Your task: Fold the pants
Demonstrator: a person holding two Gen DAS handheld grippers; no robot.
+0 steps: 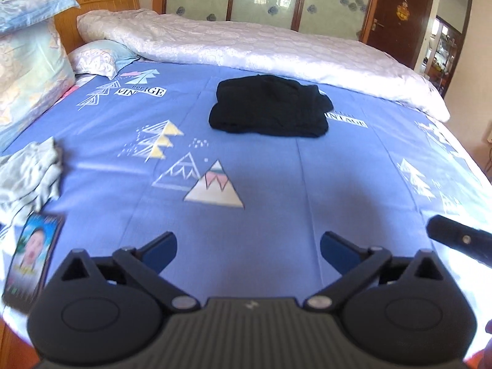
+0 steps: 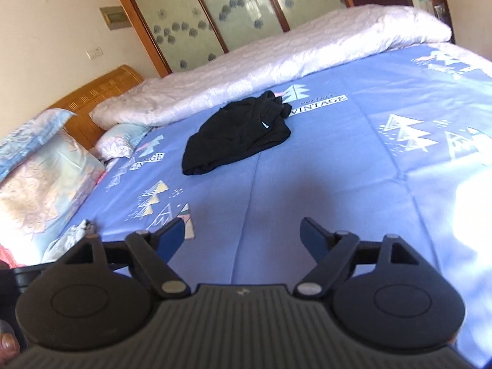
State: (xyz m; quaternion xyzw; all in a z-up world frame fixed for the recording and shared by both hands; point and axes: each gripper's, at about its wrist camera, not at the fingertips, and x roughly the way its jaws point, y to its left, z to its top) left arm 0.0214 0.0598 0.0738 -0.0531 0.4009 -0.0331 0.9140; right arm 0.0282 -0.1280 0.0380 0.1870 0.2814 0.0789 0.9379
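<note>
The black pants [image 1: 270, 106] lie folded into a compact bundle on the blue patterned bedsheet [image 1: 261, 169], toward the far side of the bed. In the right wrist view the same pants [image 2: 236, 133] sit in mid-bed, with a small white mark on the fabric. My left gripper [image 1: 248, 250] hangs over bare sheet well short of the pants, open, with nothing between its blue-padded fingers [image 1: 163, 250]. My right gripper [image 2: 243, 236] is also open and empty, likewise far back from the bundle. Part of the right gripper [image 1: 461, 240] shows at the right edge of the left wrist view.
A pale pink quilt [image 1: 261, 43] lies bunched along the far side of the bed. Pillows [image 1: 27, 70] stack at the left by the wooden headboard [image 1: 104, 0]. A crumpled light garment [image 1: 30, 178] and a photo card [image 1: 30, 255] lie near the left front edge.
</note>
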